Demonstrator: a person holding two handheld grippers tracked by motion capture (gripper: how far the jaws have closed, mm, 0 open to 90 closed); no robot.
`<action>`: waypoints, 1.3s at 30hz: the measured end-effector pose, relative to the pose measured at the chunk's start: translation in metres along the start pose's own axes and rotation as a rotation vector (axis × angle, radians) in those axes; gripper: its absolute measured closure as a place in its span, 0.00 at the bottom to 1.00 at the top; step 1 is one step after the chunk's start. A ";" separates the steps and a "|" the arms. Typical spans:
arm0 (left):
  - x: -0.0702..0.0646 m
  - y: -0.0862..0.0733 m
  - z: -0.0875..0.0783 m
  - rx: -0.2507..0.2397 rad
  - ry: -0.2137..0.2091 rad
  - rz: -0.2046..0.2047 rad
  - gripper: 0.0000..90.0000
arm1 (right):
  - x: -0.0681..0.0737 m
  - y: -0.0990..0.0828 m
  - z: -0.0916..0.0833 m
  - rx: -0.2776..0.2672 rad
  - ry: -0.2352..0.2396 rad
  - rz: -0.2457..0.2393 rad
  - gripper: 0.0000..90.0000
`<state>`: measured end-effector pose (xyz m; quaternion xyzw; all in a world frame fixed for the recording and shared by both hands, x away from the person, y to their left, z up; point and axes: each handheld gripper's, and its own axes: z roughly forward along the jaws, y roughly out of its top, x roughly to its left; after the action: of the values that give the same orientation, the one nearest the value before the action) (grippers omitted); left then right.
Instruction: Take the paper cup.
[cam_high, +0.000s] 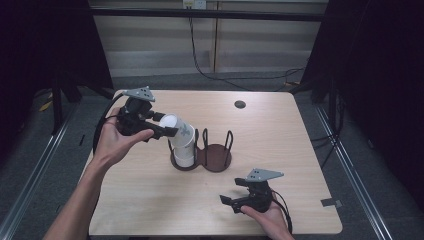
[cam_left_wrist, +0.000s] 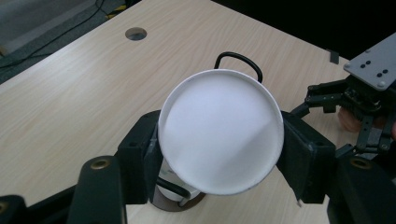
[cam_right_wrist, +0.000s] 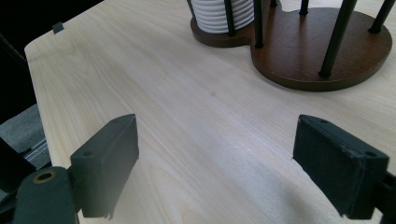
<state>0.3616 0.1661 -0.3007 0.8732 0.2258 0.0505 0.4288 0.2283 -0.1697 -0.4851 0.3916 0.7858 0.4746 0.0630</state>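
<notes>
My left gripper (cam_high: 167, 129) is shut on a white paper cup (cam_high: 180, 132) and holds it tilted, flat bottom toward its camera, over the left ring of a brown two-ring cup holder (cam_high: 216, 157). A stack of white cups (cam_high: 184, 156) stands in that ring; whether the held cup still touches the stack I cannot tell. In the left gripper view the cup's round bottom (cam_left_wrist: 222, 130) sits between the two black pads (cam_left_wrist: 303, 158). My right gripper (cam_high: 231, 201) rests open near the table's front right, jaws wide apart over bare wood (cam_right_wrist: 224, 158).
The holder's right ring (cam_right_wrist: 322, 46) holds nothing, and thin black wire posts stand around both rings. A small round hole (cam_high: 240, 104) lies in the far part of the light wooden table (cam_high: 280, 135). Dark floor and cables lie beyond its edges.
</notes>
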 end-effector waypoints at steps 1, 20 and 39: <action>-0.001 0.000 0.000 -0.006 -0.007 0.001 0.42 | 0.000 0.000 0.000 -0.001 0.000 0.000 0.15; -0.007 -0.033 -0.005 -0.059 -0.031 -0.041 0.42 | 0.001 0.003 0.002 -0.020 0.011 -0.008 0.15; -0.021 -0.067 0.007 -0.048 -0.062 -0.025 0.42 | 0.008 0.018 -0.001 -0.042 0.035 -0.049 0.16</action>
<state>0.3213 0.1874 -0.3547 0.8610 0.2219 0.0234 0.4570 0.2324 -0.1608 -0.4676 0.3623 0.7862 0.4959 0.0692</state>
